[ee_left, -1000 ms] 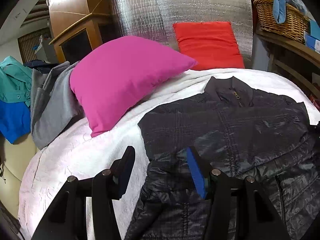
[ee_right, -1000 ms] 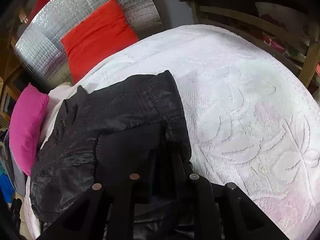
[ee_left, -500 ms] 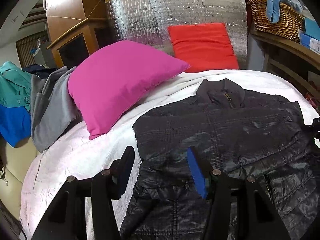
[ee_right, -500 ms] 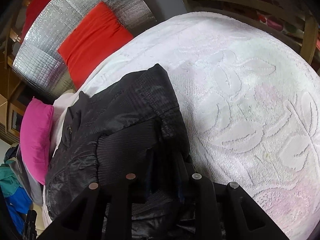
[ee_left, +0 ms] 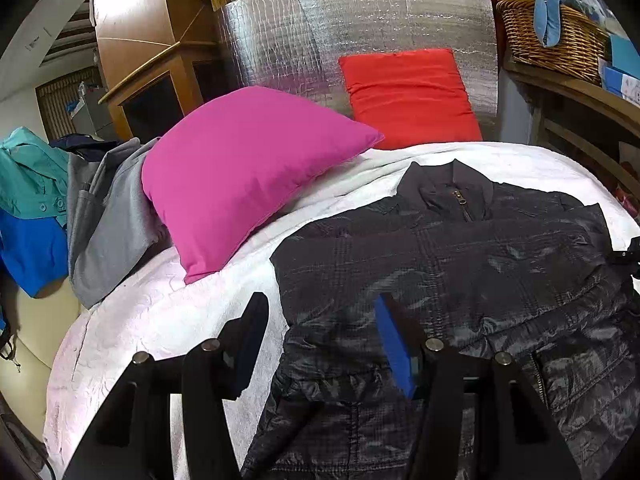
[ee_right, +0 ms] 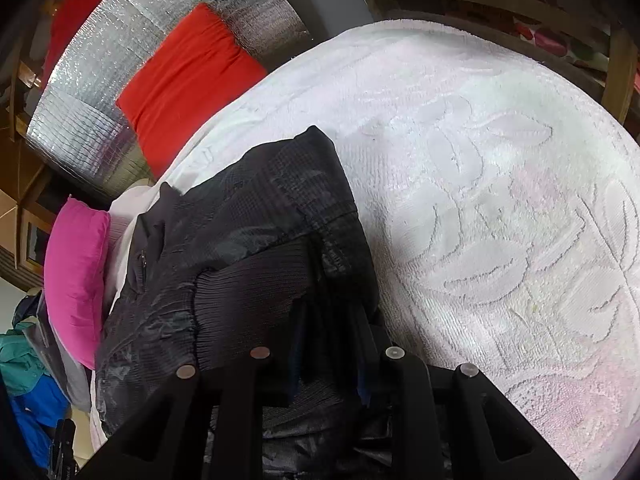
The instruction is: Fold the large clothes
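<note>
Left wrist view: black jacket [ee_left: 460, 264] lies zipped on the white bedspread [ee_left: 140, 328], one sleeve folded across, most folding left; left tool [ee_left: 316, 344] hovers half-open, empty; right tool [ee_right: 326, 344], jaws just easing apart, straddles the ribbed cuff [ee_right: 256, 304].

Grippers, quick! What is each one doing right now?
Left gripper: open, holding nothing, above the black jacket.
Right gripper: just been opening, jacket's ribbed cuff between its jaws.
</note>
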`<state>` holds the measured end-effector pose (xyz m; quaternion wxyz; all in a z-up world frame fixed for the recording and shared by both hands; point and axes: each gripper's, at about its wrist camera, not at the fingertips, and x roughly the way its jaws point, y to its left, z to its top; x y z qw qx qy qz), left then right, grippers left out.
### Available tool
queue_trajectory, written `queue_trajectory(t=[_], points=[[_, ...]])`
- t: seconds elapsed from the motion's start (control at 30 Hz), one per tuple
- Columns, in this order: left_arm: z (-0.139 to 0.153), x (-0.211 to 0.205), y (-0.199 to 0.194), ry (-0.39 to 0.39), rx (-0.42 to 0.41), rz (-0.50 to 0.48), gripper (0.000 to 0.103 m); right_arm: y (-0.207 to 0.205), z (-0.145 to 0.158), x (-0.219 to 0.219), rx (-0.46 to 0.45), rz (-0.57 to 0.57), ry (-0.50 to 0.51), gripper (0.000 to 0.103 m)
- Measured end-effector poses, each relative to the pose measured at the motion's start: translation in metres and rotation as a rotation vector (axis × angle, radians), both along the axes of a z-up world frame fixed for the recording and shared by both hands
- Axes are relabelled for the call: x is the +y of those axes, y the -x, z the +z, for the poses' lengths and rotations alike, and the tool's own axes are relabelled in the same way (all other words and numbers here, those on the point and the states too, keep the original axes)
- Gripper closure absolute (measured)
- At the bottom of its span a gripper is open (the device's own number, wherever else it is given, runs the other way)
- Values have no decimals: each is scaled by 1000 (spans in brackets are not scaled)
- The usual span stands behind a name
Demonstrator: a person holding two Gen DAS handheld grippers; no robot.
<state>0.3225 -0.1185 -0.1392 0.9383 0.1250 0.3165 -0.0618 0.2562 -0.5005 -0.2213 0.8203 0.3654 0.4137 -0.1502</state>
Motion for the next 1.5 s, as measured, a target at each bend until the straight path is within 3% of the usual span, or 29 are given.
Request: queue_trajectory(t=[0.1,0.17,0.23,0.3,0.37,0.43,0.57,0.7,0.87,0.9,0.93,0.97,1.07,1.17,1.27,1.33,1.43,1.5], points=[[-1,0,-1,-6,-1,5,46,1,0,-1,3,6,-12,76],[-3,1,-3,-16,3,9,43,3,2,-3,-16,25,-52,61],[-7,2,-8,-30,13,17,33,8,9,-6,-70,44,-108,43],[-14,8,-18,-35,44,34,33,20,25,-13,-157,27,-112,39],[-23,20,-33,2,121,56,33,34,39,-23,-241,1,-98,37],[-36,39,-53,94,229,83,33,43,40,-33,-262,-44,-88,33],[-57,63,-78,218,348,125,32,38,12,-47,-187,-74,-121,33],[-67,70,-89,326,399,113,31,25,-7,-44,-170,-29,-162,33],[-77,69,-96,399,446,105,32,12,-15,-28,-138,54,-143,35],[-78,69,-95,420,449,105,37,9,-15,-22,-115,71,-107,44],[-78,70,-94,443,452,100,49,7,-15,-17,-103,85,-65,65],[-78,70,-94,472,455,87,55,6,-9,-11,-94,91,-6,70],[-71,66,-89,445,420,86,66,10,25,9,-145,105,131,78],[-67,68,-87,455,399,92,69,16,43,18,-194,105,191,79],[-73,72,-93,462,419,99,66,6,14,11,-69,92,159,79],[-82,71,-97,443,467,98,56,5,-2,4,-37,84,96,77],[-78,73,-96,413,471,116,44,11,10,1,-54,68,65,71],[-73,76,-94,412,470,117,44,15,17,0,-65,65,48,57]])
